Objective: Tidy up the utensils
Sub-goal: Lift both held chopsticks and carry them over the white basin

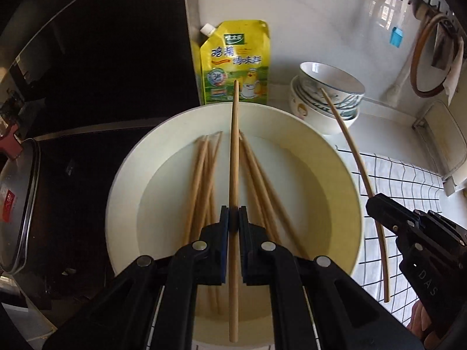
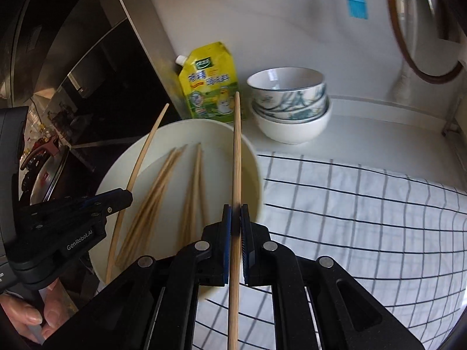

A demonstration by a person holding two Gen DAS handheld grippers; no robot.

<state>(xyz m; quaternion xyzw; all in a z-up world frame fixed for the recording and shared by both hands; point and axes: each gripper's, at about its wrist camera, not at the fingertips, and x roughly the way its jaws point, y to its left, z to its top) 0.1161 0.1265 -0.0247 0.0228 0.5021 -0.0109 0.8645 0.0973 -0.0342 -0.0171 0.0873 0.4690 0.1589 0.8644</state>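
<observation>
**Each tongs clamps one chopstick over the white basin**

The left tongs (image 1: 233, 214) are closed almost fully, their pads pinching a single wooden chopstick (image 1: 234, 151) that runs straight up the middle of the left wrist view, its far tip reaching in front of the yellow pouch. The right tongs (image 2: 235, 213) are likewise nearly shut on a second chopstick (image 2: 237, 145), which runs up the centre of the right wrist view. In the left wrist view those same right tongs (image 1: 372, 201) appear at the right edge, gripping their chopstick partway along its length, the stick curving from the lower right up toward the bowls.

Below the left tongs sits a large white basin (image 1: 122, 175) on the counter (image 2: 364, 134), filling the centre of that view. Loose chopsticks (image 1: 201, 175) lie in the basin's bottom in a fanned heap, to either side of the held stick.

Behind the basin, in the upper middle, a yellow seasoning pouch (image 1: 235, 61) stands upright against the wall. Just right of it is a stack of bowls (image 2: 289, 105), patterned ones nested in a plain white one. A checked cloth (image 2: 364, 218) spreads over the counter right of the basin. A metal pot lid (image 1: 17, 204) shows at the left edge.
</observation>
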